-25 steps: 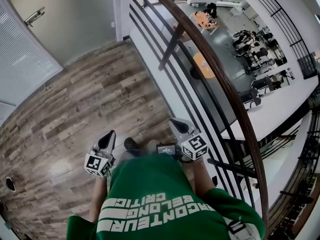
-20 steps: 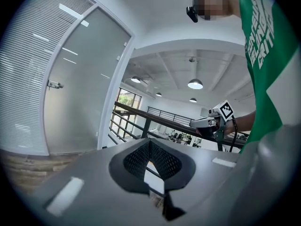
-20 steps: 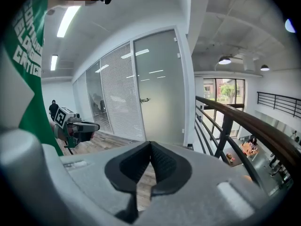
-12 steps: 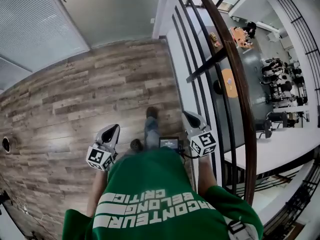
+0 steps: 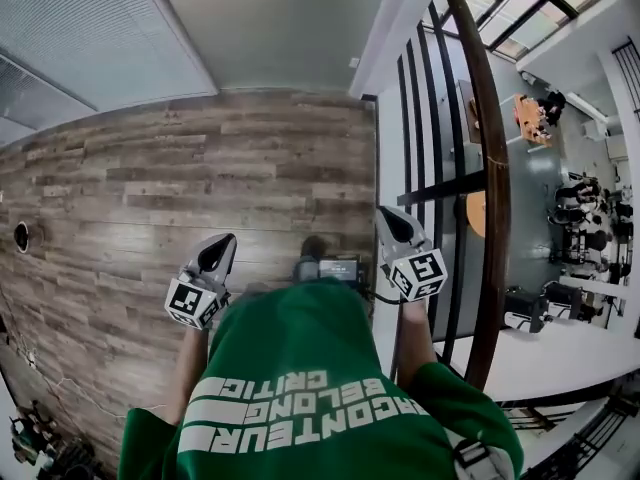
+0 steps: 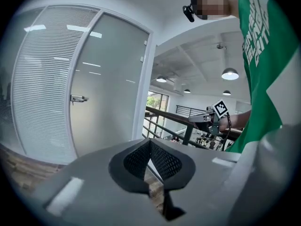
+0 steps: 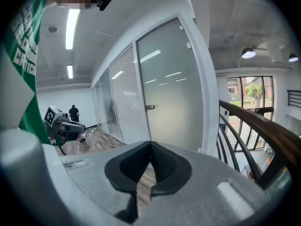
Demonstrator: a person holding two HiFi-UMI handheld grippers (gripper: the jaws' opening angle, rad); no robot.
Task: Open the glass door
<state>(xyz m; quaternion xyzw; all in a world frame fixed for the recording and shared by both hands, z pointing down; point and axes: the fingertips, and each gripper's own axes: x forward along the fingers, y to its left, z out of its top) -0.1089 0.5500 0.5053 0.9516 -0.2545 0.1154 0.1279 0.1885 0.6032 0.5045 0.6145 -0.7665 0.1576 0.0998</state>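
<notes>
Glass door (image 5: pixel 290 23): a frosted grey pane in a white frame, shut. It stands straight ahead of the person at 12 o'clock, well apart from both tongs across the floor.
Door handle (image 6: pixel 77 98): a metal lever on the door's edge next to the blinds panel, about 11 o'clock from the person. Nothing touches it.
Left tongs (image 5: pixel 218 250): tips pressed together with nothing between them. They are held out low in front of the body, nose aimed toward 12 o'clock.
Right tongs (image 5: pixel 392 224): squeezed tight, tips meeting, empty. They are held out near the railing, nose also toward 12 o'clock.
Person (image 5: pixel 300 388): wears a green shirt with white lettering, has a pair of tongs in each hand and faces the door.
Blinds panel (image 5: pixel 80 48): a glass wall with white slatted blinds, just beside the door at 10 o'clock.
Floor (image 5: pixel 200 168): grey-brown wooden planks between the person and the door.
Railing (image 5: pixel 487 168): a dark wooden handrail over black bars, running along at 3 o'clock. A lower hall with desks and chairs shows beyond it.
Far figure (image 7: pixel 74 112): someone in dark clothes far along the glass wall, too small to tell more.
</notes>
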